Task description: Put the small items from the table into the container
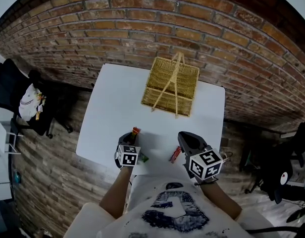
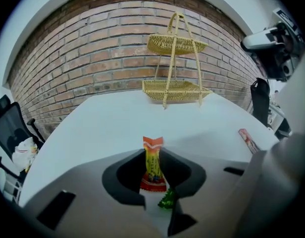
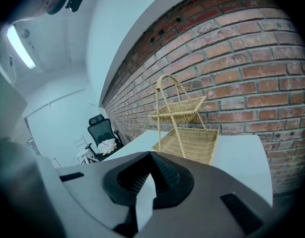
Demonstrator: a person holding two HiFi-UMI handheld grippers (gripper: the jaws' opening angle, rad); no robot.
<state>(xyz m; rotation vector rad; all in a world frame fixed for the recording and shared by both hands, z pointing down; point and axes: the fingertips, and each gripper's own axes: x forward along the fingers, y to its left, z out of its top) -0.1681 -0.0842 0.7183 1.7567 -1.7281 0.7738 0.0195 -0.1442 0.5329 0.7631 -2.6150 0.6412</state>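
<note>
Grasp step, by the look of it, at the near edge of the table. Closed in on an orange packet with the left gripper, pads seemingly touching both long edges. Resting on the table or barely off it; hard to tell which. Long axis running near to far, straight along the jaws. Crimped orange end pointing far, toward the wicker basket, and poking out past the fingertips. Red end pointing near, back toward the person. Just nearer than that, deep between the same jaws, a small green candy, apparently loose and ungripped.

Off to the right, over the near part of the table, the right gripper, pressed together on nothing. Below and left of it, a red packet flat on the table, untouched.

Next, probably: lift clear without dragging the green candy along, carry far across the table to the wicker basket at the far edge, release over one of its two trays. Calls for a firm pinch, given thin, slippery-looking wrapping liable to slide or swivel between the pads. Green candy and red packet left for later trips.
</note>
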